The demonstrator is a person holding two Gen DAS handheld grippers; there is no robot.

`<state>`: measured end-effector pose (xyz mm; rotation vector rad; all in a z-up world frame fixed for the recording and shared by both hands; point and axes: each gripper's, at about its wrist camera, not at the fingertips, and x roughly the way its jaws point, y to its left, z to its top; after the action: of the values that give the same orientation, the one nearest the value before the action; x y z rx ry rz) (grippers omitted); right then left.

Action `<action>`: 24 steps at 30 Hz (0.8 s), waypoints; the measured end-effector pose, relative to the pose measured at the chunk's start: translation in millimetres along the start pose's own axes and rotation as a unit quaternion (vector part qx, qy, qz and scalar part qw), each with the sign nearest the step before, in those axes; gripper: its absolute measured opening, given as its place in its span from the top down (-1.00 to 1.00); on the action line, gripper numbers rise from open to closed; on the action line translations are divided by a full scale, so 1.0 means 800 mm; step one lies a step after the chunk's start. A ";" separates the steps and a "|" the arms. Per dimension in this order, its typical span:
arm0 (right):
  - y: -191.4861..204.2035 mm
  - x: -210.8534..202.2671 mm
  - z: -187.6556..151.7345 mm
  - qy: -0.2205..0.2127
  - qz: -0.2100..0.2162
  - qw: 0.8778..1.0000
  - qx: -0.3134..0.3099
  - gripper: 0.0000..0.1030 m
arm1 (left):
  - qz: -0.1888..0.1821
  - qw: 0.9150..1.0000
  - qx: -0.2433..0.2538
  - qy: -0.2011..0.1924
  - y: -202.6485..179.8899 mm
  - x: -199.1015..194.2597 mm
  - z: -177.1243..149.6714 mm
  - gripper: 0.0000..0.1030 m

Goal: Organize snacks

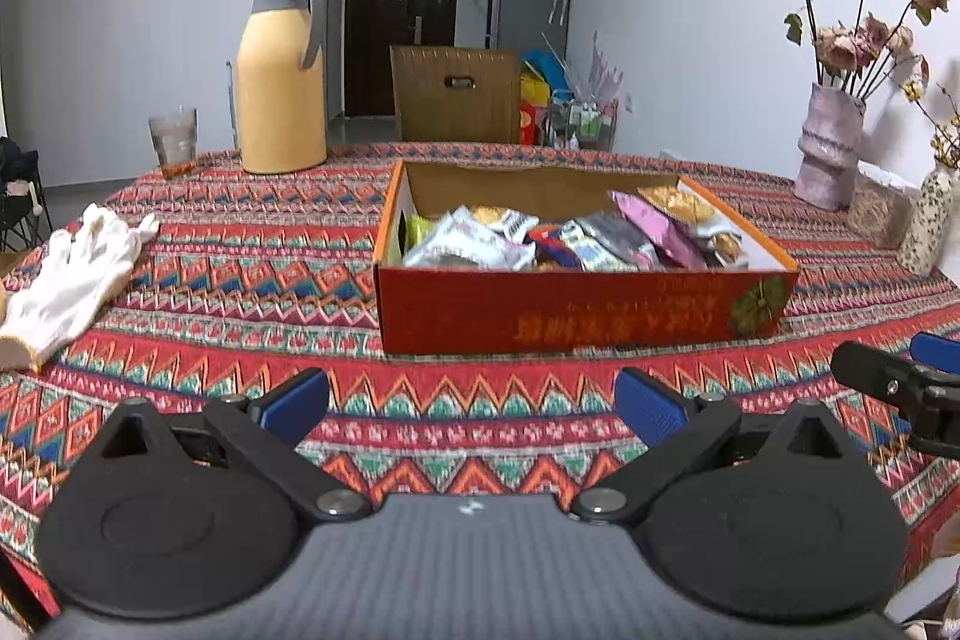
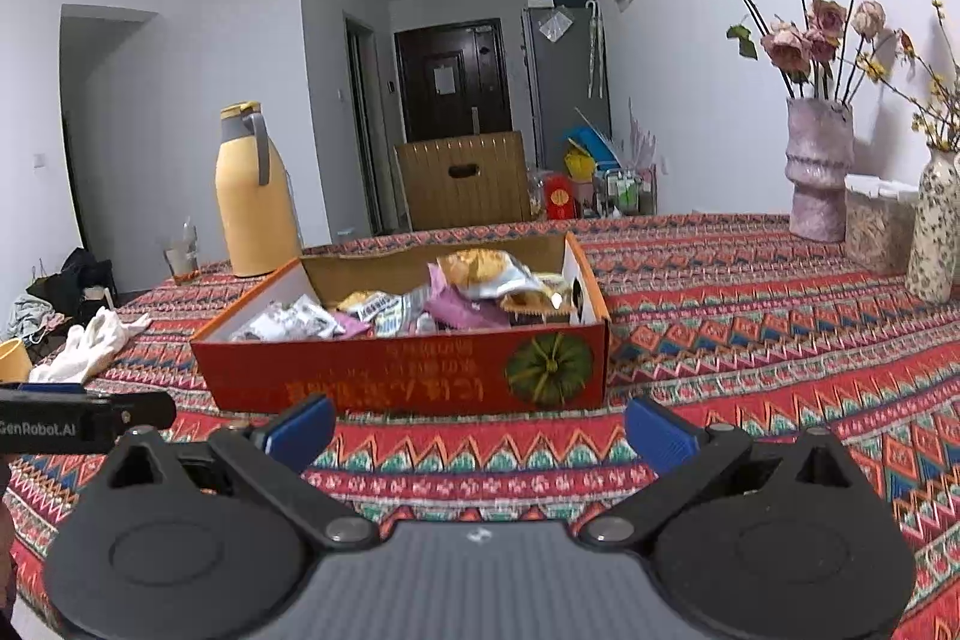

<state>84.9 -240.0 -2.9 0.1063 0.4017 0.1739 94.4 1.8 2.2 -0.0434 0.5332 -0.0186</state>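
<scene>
The snack packets (image 1: 564,235) lie heaped inside the shallow red cardboard box (image 1: 576,310), straight ahead of both hand-held grippers and just beyond their fingertips. None shows on the cloth outside the box. That fits two readings: the packets gathered into the box as the job's result, or a jumbled box waiting to be sorted out. The pictures do not settle which, so I name no particular move; any reach into the box would have to clear its near wall and come down from above.

The left hand-held gripper (image 1: 471,403) hangs low over the worktop (image 1: 252,280) with its blue-padded fingers spread wide and nothing between them. The right hand-held gripper (image 2: 480,427) stands the same way, jaws apart and empty, beside the left one.

The packets are crinkled foil and plastic film in silver, pink, gold and white, piled loosely and overlapping, higher toward the right end of the box. They would likely slip and crumple under a pinch. The box is thin, stiff card with an orange rim, a plain brown inside, and a printed pumpkin on the near wall.

The worktop wears a woven cloth of red zigzag bands. Ahead to the left lie a limp white glove (image 1: 75,274), a smooth yellow thermos jug (image 1: 281,76) and a drinking glass (image 1: 174,142). Ahead to the right stands a ribbed pinkish vase (image 1: 831,148) of dried roses.
</scene>
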 end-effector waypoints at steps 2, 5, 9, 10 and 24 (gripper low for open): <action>0.000 -0.002 -0.002 0.004 0.000 1.000 0.000 -1.00 | -0.002 1.000 -0.001 0.004 0.001 -0.002 -0.005 -1.00; 0.002 -0.004 -0.005 0.008 0.001 1.000 -0.001 -1.00 | -0.003 1.000 -0.003 0.008 0.002 -0.003 -0.008 -1.00; 0.004 -0.006 -0.009 0.013 0.000 1.000 -0.002 -1.00 | -0.005 1.000 -0.003 0.011 0.002 -0.005 -0.012 -1.00; 0.004 -0.006 -0.009 0.014 0.000 1.000 -0.002 -1.00 | -0.005 1.000 -0.003 0.011 0.002 -0.005 -0.013 -1.00; 0.005 -0.006 -0.017 0.031 -0.004 1.000 -0.002 -1.00 | -0.009 1.000 -0.005 0.018 0.001 -0.009 -0.022 -1.00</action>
<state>74.6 -235.7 -13.1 0.0951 0.4626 0.1704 79.1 2.4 -9.5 -0.0572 0.5691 -0.0353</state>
